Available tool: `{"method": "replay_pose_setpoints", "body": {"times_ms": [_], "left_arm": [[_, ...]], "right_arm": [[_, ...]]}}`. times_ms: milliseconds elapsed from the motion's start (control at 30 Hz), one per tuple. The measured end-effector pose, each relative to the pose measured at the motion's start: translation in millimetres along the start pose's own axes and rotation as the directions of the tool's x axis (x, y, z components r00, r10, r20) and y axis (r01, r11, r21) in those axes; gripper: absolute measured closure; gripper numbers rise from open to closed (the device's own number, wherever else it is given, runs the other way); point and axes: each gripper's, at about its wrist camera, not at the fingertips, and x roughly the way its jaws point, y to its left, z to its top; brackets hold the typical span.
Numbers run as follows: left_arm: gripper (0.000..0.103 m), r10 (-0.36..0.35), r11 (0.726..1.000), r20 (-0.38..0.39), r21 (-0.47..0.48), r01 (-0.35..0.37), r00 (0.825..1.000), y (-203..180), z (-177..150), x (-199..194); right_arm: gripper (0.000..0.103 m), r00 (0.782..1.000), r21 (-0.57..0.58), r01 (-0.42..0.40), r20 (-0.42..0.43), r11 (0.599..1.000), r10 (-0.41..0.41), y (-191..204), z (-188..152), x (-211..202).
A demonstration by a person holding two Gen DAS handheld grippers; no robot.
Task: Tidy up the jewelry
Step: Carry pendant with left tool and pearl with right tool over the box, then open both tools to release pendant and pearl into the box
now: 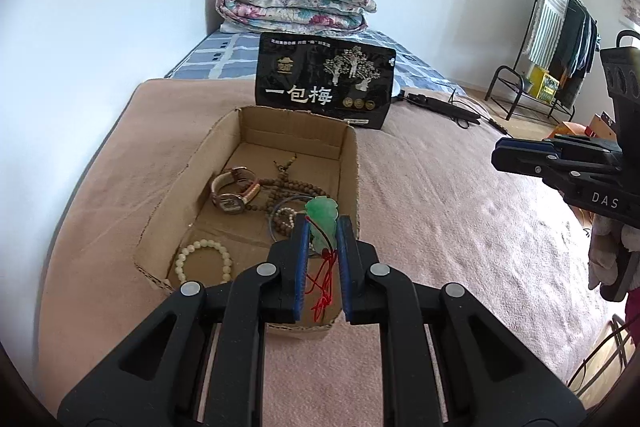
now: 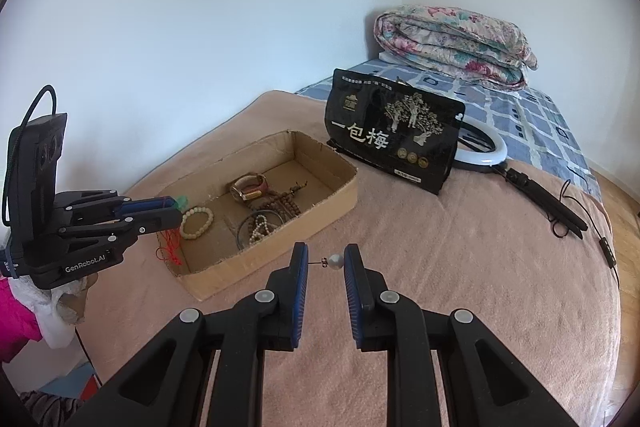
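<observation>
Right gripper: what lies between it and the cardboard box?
Only bare pink blanket, seen in the right wrist view. The right gripper holds a pearl earring just short of the cardboard box, near its front wall.

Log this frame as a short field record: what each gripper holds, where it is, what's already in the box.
left gripper: shut on green pendant, red cord hanging, above cardboard box
right gripper: shut on pearl earring, over the pink blanket, outside the box
in box: watch, brown bead strand, pale bead bracelet
behind box: black snack bag
</observation>
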Motion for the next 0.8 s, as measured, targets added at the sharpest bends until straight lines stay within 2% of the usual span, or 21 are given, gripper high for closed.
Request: {"method": "replay_pose_setpoints", "body": {"times_ms": [400, 800], "left_arm": [[0.091, 0.055, 0.998, -0.001, -0.028, -0.055, 0.998, 43, 1, 4], [0.091, 0.086, 0.994, -0.018, -0.066, -0.087, 0.996, 72, 3, 15]], "right_arm": [[0.086, 0.998, -0.010, -0.065, 0.005, 0.998, 0.065, 32, 32, 38], [0.086, 0.992, -0.009, -0.127, -0.027, 0.992, 0.127, 58, 37, 74]]}}
